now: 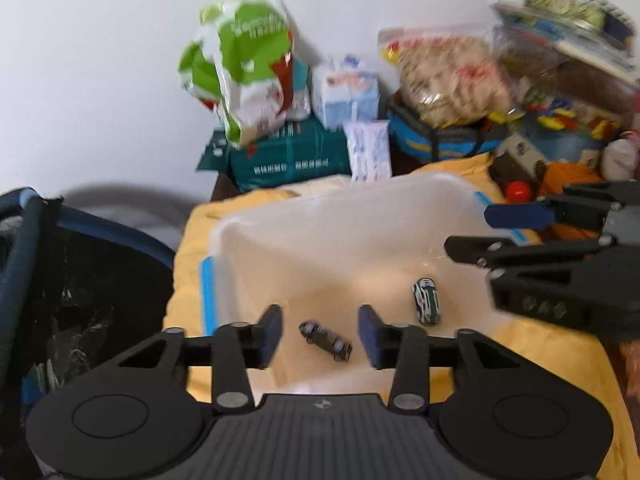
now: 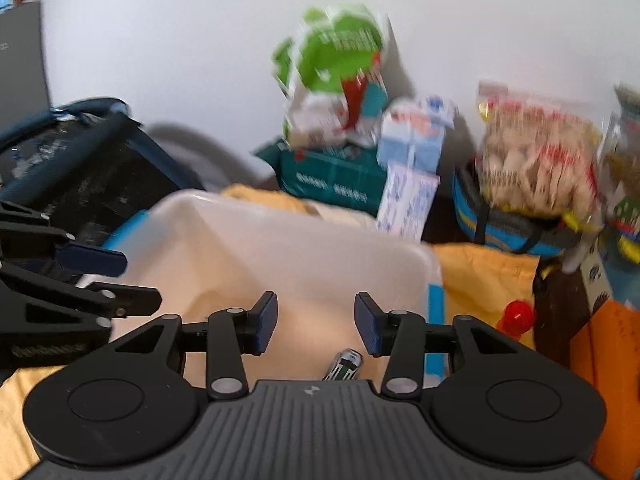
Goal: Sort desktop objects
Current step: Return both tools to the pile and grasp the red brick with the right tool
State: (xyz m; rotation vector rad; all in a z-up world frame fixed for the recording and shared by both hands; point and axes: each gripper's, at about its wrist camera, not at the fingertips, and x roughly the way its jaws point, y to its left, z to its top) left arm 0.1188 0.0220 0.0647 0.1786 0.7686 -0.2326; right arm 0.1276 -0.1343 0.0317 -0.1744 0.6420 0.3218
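Both grippers, left [image 1: 320, 330] and right [image 2: 316, 322], open, empty over bin [image 1: 248, 240] holding 2 toy cars [image 1: 325, 340]; lift straight out, clearing rim.

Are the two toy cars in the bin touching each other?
Apart. The left wrist view shows bare bin floor between the black car and the green-white car.

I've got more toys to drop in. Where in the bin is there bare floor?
The clear bin is bare across its far half and left side. The black car and green-white car lie near its front; the table behind is crowded with bags.
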